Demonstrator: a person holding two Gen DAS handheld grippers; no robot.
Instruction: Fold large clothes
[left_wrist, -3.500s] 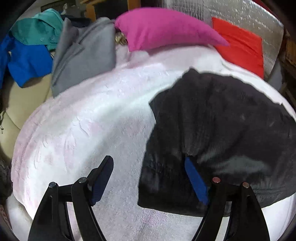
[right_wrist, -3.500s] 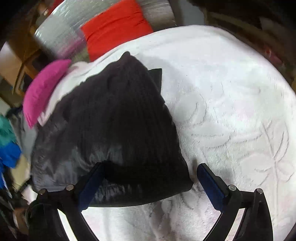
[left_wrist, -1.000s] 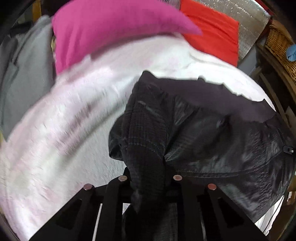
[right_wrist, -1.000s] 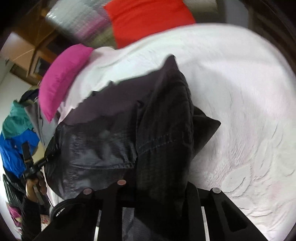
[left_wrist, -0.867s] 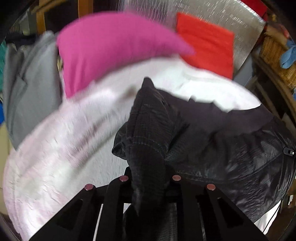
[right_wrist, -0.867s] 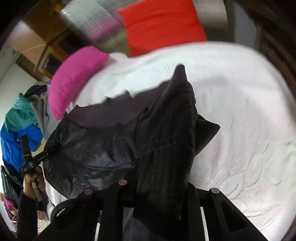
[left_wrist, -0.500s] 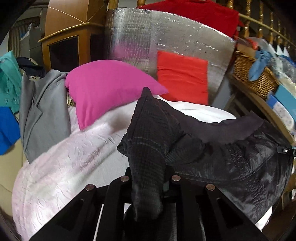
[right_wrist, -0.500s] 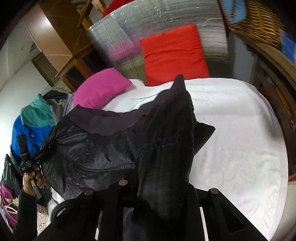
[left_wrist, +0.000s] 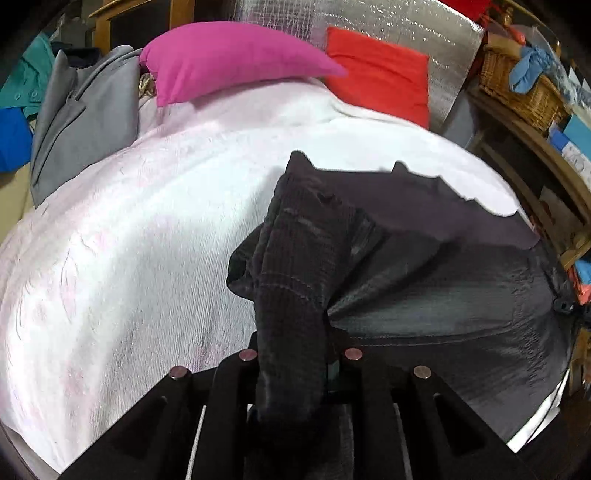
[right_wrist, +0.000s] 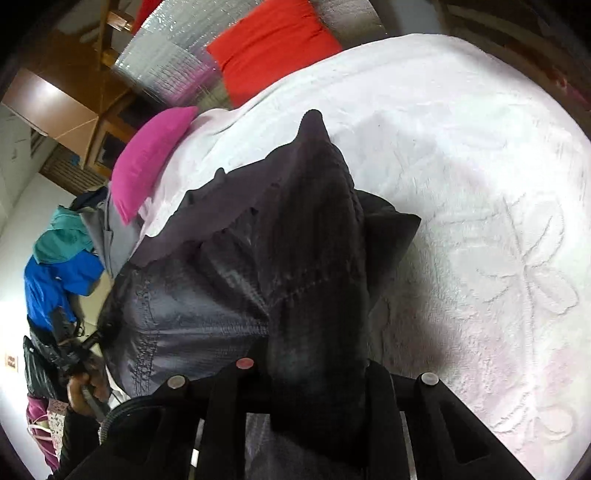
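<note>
Over the white blanket (left_wrist: 147, 240), a shiny black jacket (left_wrist: 443, 288) hangs bunched.

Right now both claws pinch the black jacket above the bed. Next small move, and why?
Probably carry it forward and lower it. Both the left claw and right claw clamp bunched edges of the black jacket, which hangs lifted over the white blanket, its far hem already trailing there, so laying it over completes the fold.

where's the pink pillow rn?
At the head of the bed: in the left wrist view the pink pillow lies on the white bedspread, between the grey jacket to its left and the red cushion to its right.
</note>
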